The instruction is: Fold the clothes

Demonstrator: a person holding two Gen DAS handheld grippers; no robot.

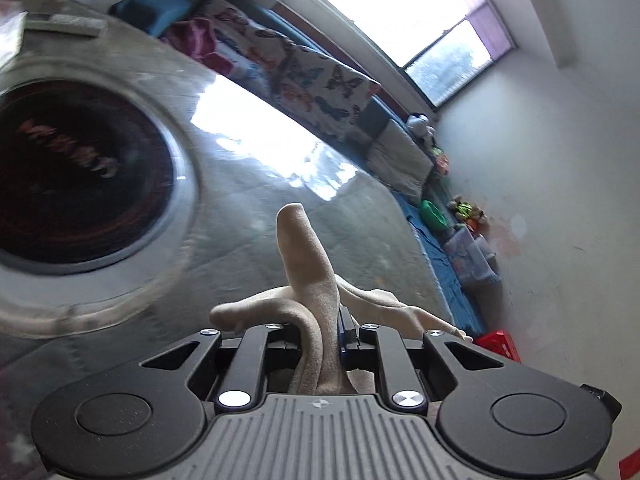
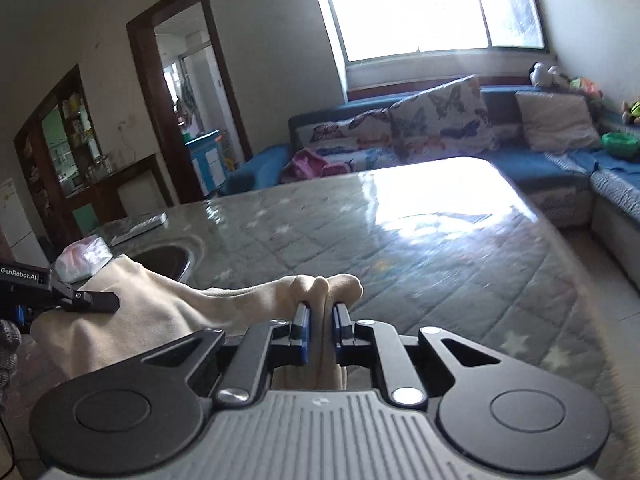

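A beige garment (image 1: 304, 248) is pinched between the pads of my left gripper (image 1: 320, 320), which is shut on it; one fold sticks up past the fingertips. In the right wrist view the same beige garment (image 2: 160, 312) stretches from the left gripper (image 2: 92, 300) at the left edge over to my right gripper (image 2: 320, 312). That gripper is shut on a bunched edge of the cloth. The garment hangs in the air just above the near edge of the table (image 2: 400, 248), which has a grey quilted cover with stars.
A round dark basin (image 1: 80, 188) is set into the table at the left. Beside it lie a white plastic bag (image 2: 84, 258) and a flat grey object (image 2: 136, 224). A blue sofa (image 2: 540, 160) with butterfly cushions runs behind and to the right.
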